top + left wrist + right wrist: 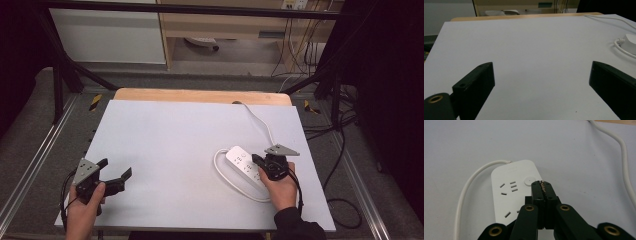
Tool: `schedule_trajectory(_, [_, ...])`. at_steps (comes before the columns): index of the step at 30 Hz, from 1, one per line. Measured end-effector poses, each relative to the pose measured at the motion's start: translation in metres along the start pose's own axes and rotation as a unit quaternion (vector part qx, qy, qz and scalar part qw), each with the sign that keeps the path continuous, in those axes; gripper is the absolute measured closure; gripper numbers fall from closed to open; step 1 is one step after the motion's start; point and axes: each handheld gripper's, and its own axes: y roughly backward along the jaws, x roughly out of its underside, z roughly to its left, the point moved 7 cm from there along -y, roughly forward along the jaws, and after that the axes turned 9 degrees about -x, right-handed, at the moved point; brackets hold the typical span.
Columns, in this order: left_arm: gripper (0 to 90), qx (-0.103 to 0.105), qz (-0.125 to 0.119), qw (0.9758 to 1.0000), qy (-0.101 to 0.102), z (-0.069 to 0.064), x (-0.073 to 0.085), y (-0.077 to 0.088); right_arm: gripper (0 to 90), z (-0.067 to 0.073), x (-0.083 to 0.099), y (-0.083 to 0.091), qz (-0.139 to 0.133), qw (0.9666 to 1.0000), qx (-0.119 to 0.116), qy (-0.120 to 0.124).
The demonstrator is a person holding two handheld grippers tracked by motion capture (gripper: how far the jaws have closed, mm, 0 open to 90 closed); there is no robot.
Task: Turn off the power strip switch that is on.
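Right gripper (256,159) over the near end of the white strip (243,164), held in the right hand (281,190); jaws pressed together, nothing between them; in the right gripper view (542,183) tips just beside the round button (529,180) of the strip, at its right edge; whether touching the strip or only above it, cannot tell; grey plate (281,149) on top of this gripper.

Strip lying flat on the right half of the desk (175,150), slanted, sockets facing up; socket slots (510,187) seen left of the jaws; white cable (227,177) leaving the far end of the strip, curving in a loop around its left side and toward the right hand; a second run of the cable (260,120) going to the far edge of the desk; same cable along the right side in the right gripper view (624,157).

Left gripper (115,172) near the front left corner of the desk, well apart from the strip, held in the left hand (82,210); jaws spread wide, nothing between them but bare desk surface (539,75); end of the strip (630,42) at the far right in the left gripper view.

Wooden edge (200,95) behind the white desk top; black frame bars (60,75) around.
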Motion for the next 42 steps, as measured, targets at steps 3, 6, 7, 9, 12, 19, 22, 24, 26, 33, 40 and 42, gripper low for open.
schedule_trajectory(3, [6.1,-0.001,-0.001,1.0,0.001,0.0008,-0.0002,0.0004,90.0,-0.0007,0.0031,-0.0011,0.007,1.0,0.001,-0.001])
schedule_trajectory(6, [6.1,-0.001,0.001,1.0,0.001,0.0005,0.0003,0.0003,90.0,-0.0009,0.0033,-0.0009,0.008,1.0,0.004,0.0])
schedule_trajectory(7, [6.1,-0.001,0.001,1.0,0.002,0.0005,0.0002,0.0004,90.0,-0.0009,0.0033,-0.0009,0.008,1.0,0.004,0.0])
schedule_trajectory(9, [6.1,-0.003,0.0,1.0,0.001,0.0011,-0.0001,0.0006,90.0,-0.0006,0.0037,-0.0016,0.009,0.9999,0.005,0.002])
schedule_trajectory(12, [6.1,-0.003,0.0,1.0,0.001,0.0014,0.0001,0.0014,90.0,-0.0015,0.0038,-0.0015,0.01,0.9999,0.005,0.002])
schedule_trajectory(19, [6.1,-0.003,-0.001,1.0,0.002,0.0003,0.0001,0.0014,90.0,-0.0022,0.0071,-0.0044,0.015,0.9999,0.005,-0.003])
schedule_trajectory(22, [6.1,-0.002,0.0,1.0,0.001,0.0003,0.0003,0.0013,90.0,-0.0025,0.0073,-0.0049,0.015,0.9999,0.005,0.001])
schedule_trajectory(24, [6.1,-0.003,0.001,1.0,0.001,0.0005,0.0004,0.0013,90.0,-0.0029,0.0076,-0.0048,0.014,0.9999,0.007,0.0])
schedule_trajectory(26, [6.1,-0.002,0.0,1.0,0.001,0.0004,0.0001,0.0016,90.0,-0.0035,0.0076,-0.0041,0.015,0.9999,0.008,-0.002])
schedule_trajectory(33, [6.2,-0.006,0.004,1.0,0.001,0.0023,0.0012,0.0023,90.0,-0.004,0.0082,-0.0047,0.014,0.9999,0.008,0.0])
schedule_trajectory(40, [6.2,-0.006,0.006,1.0,0.0,0.002,0.0015,0.0018,90.0,-0.0031,0.009,-0.0063,0.017,0.9998,0.011,0.002])
schedule_trajectory(42, [6.2,-0.006,0.004,1.0,0.0,0.0021,0.0012,0.0021,90.0,-0.0029,0.0094,-0.0064,0.019,0.9998,0.011,0.002])
